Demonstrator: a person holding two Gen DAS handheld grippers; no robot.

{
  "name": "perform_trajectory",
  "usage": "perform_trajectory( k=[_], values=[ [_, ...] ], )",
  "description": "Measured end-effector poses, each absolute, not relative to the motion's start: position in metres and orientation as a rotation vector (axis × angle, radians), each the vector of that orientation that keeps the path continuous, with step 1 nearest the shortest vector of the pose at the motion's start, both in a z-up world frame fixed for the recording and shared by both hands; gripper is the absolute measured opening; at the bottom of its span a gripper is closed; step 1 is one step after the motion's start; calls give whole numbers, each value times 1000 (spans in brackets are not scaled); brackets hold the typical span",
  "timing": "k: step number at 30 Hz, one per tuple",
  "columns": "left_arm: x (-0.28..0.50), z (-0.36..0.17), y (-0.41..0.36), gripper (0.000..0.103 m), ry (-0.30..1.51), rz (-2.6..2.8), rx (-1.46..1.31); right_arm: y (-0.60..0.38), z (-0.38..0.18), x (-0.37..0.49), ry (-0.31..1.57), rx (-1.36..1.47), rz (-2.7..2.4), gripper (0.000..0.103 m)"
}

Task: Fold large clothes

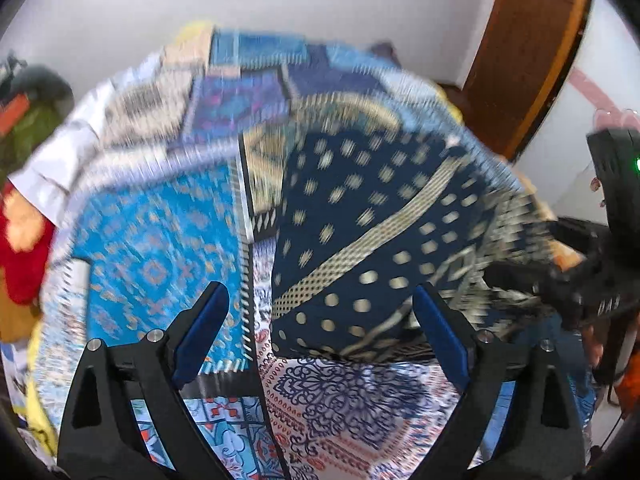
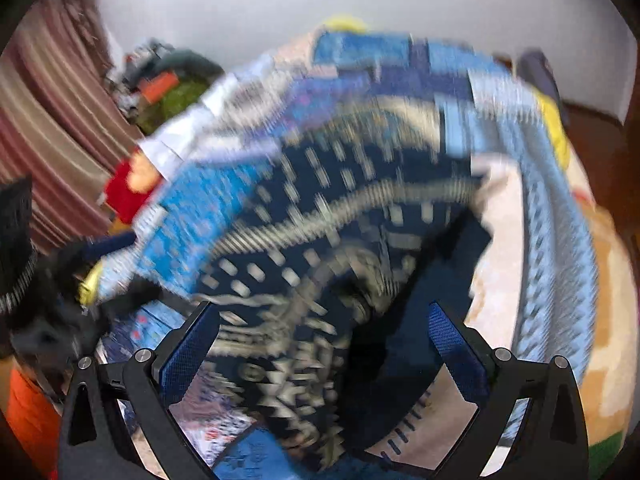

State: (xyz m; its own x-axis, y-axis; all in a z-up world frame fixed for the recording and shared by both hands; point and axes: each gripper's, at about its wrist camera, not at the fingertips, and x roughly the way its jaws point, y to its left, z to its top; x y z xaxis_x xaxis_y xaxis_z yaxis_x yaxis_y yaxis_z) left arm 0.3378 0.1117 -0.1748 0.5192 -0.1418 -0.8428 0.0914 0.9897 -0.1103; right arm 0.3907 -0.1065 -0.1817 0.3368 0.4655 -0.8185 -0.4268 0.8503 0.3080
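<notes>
A large navy garment [image 1: 360, 232] with cream dots and a cream patterned band lies partly folded on the patchwork bedspread [image 1: 160, 232]. My left gripper [image 1: 320, 300] is open, its blue-padded fingers [image 1: 204, 324] spread just in front of the garment's near edge, holding nothing. In the right wrist view the same garment [image 2: 320, 208] is blurred and bunched near the camera. My right gripper [image 2: 324, 320] is open with the crumpled fabric lying between its fingers [image 2: 188, 352]. The right gripper also shows in the left wrist view [image 1: 616, 184] at the far right.
A red and orange cloth [image 1: 24, 240] and green items [image 1: 36, 120] lie at the bed's left. A brown wooden door [image 1: 528, 52] stands at back right. Striped curtains [image 2: 52, 120] hang at left. A peach blanket [image 2: 600, 280] lies at right.
</notes>
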Motion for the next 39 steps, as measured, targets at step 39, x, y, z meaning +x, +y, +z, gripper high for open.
perform_trajectory(
  k=[39],
  values=[
    [415,-228,148,103,1131,-241,-312,-151,-230,434,1277,245,528,103]
  ],
)
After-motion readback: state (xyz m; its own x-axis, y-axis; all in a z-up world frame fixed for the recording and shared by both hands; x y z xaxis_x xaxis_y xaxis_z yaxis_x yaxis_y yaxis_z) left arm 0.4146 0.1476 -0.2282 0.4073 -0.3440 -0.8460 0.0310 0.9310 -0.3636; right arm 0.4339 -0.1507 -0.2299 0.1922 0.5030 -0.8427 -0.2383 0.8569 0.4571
